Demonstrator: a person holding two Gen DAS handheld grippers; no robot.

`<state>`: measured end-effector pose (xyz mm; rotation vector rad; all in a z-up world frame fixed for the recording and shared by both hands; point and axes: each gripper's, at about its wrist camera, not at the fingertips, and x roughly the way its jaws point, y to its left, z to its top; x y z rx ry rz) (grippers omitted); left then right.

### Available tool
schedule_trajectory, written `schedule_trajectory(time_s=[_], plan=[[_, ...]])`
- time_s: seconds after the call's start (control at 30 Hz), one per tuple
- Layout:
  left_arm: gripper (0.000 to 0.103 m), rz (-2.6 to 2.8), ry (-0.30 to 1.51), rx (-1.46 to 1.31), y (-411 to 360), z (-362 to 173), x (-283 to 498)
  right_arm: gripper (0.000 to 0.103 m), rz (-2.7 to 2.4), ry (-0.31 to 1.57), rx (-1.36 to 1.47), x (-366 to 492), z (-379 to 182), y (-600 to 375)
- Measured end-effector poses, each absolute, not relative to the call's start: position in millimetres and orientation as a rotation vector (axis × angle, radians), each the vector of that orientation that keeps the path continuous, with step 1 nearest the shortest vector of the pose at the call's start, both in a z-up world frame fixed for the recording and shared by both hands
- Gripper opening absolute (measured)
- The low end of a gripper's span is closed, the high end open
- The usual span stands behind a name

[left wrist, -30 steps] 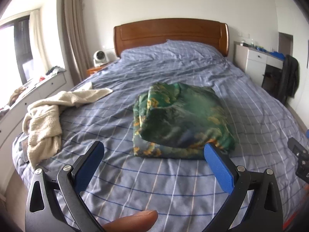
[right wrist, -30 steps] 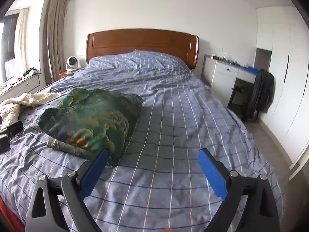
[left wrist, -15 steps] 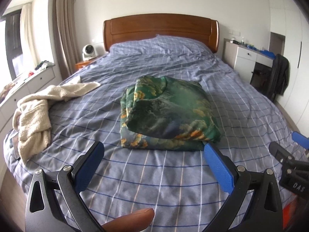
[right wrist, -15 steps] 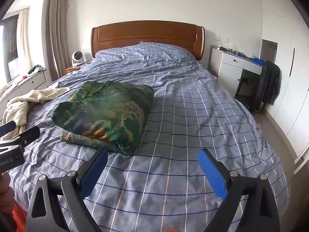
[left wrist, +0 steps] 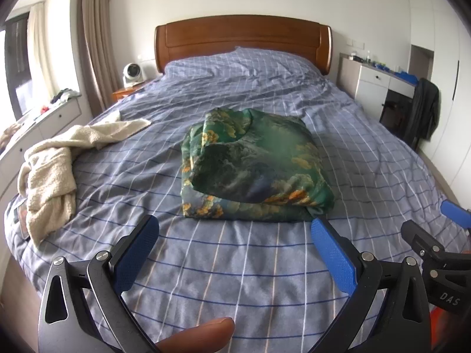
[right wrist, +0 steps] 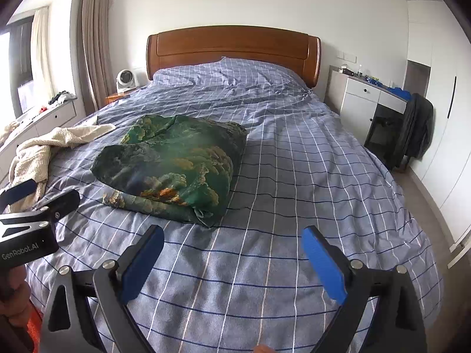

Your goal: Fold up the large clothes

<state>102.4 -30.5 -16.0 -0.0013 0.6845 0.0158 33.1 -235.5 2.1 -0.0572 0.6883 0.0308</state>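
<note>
A green garment with a gold pattern (left wrist: 253, 167) lies folded into a thick bundle in the middle of the blue checked bed (left wrist: 235, 264). The same green garment (right wrist: 173, 167) sits left of centre in the right wrist view. My left gripper (left wrist: 232, 235) stands open above the bed's foot, just short of the bundle's near edge, holding nothing. My right gripper (right wrist: 232, 244) is open too, to the right of the bundle and short of it. Each gripper shows at the edge of the other's view.
A cream towel or robe (left wrist: 56, 164) lies crumpled on the bed's left edge. A wooden headboard (left wrist: 244, 38) stands at the far end. A white desk with a dark jacket on a chair (left wrist: 424, 111) is at the right, and a window ledge with drawers (left wrist: 38, 117) at the left.
Both grippers have drawn back from the bundle and swung slightly, so it sits farther off and more centred. Both stay open. The garment has not moved.
</note>
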Motion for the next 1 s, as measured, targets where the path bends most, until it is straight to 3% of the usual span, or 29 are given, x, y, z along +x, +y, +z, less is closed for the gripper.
schedule_trajectory(time_s=[1.0], plan=[[0.103,0.020,0.677,0.022,-35,-10,97,0.096,0.019,0.692,-0.097,29,8,-222]])
